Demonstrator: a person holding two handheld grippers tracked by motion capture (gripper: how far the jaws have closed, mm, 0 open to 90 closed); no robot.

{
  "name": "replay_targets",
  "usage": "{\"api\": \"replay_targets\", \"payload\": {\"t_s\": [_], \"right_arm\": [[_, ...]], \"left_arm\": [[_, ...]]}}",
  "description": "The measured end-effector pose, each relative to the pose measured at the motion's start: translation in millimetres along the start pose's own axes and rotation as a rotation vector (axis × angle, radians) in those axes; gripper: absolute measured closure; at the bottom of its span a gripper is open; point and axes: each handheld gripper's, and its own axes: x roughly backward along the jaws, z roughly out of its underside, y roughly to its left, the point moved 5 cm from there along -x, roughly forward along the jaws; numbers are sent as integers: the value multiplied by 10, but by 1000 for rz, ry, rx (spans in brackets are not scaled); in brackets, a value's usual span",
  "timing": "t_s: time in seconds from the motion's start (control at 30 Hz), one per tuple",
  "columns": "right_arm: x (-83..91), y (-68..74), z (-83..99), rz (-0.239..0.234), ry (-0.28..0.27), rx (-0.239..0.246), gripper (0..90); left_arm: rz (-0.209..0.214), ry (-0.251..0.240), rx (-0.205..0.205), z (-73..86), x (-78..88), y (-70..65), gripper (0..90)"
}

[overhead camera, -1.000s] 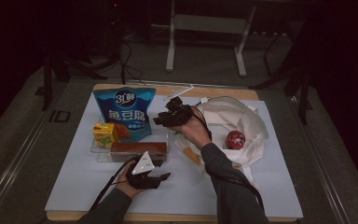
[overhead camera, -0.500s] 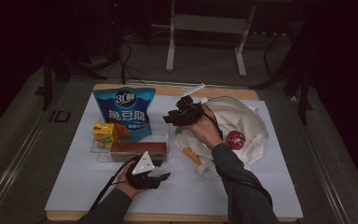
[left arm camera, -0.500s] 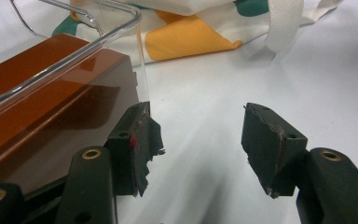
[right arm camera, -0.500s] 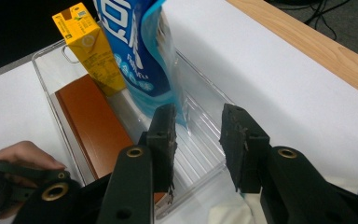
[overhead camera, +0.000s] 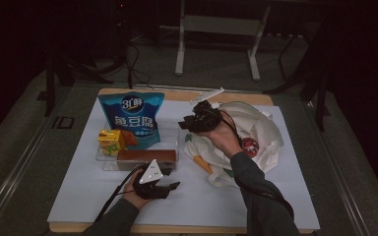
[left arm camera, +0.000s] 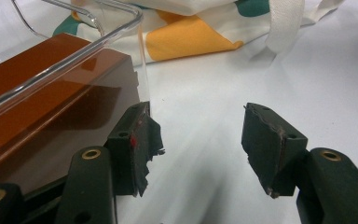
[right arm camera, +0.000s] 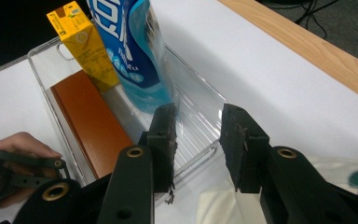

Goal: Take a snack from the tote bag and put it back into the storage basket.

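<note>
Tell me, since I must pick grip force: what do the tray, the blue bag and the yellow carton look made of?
The tray looks like clear rigid plastic: the table shows through its ribbed floor. The blue bag seems to be glossy plastic film, creased and shiny. The yellow carton looks like matte printed paperboard with sharp folded edges.

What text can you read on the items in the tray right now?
"3L鲜" and "鱼豆腐": on the blue bag.
Latin lettering on the blue bag's lower part: cut off, unreadable.
Small print on the yellow carton: too small to read.
Brown box: no text visible.
</note>
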Motion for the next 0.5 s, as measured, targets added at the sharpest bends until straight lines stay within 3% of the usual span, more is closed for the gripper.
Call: {"api": "replay_targets", "payload": {"t_s": [0.5], "right_arm": [[130,-71,54,34,9,5,650]], "left_arm": [[2,0,0,-1,-1,3,430]]}}
